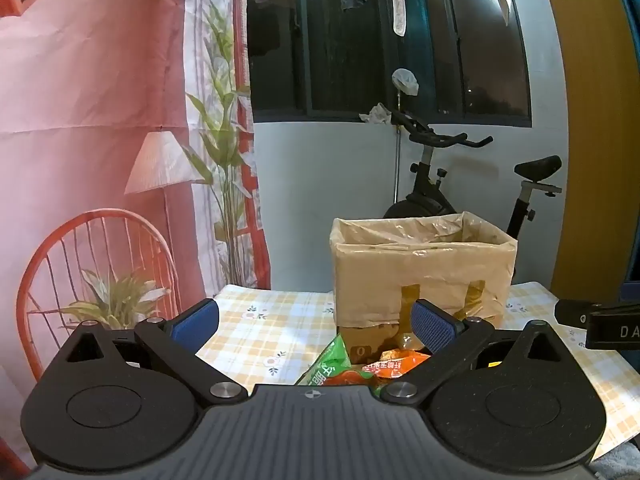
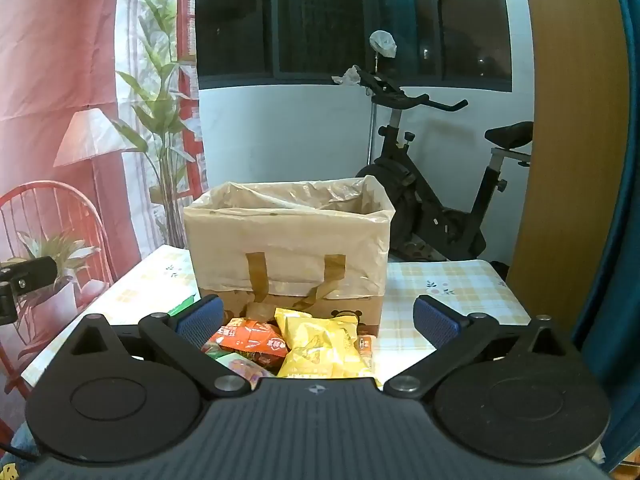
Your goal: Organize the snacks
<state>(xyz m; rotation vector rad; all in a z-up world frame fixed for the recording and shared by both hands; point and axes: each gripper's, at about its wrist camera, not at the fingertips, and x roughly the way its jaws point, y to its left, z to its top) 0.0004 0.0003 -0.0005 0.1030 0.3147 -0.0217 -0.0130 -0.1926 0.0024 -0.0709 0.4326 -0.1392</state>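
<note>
Both grippers stood wide apart and empty; I judged the right gripper (image 2: 318,320) nearer, the yellow snack bag (image 2: 320,344) lying low-centre between its fingers before the lined cardboard box (image 2: 288,240), the left gripper (image 1: 316,324) seeing only packet edges.

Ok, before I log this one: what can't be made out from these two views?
- Inside of the lined cardboard box: both views sit too low to see over its rim.
- Near part of the snack pile: hidden under each gripper's body, so the count is unclear.
- Green packet: left wrist view, mostly covered by the left gripper.
- Packet print: too small to read.
- Right gripper: open, nothing between its fingers.
</note>
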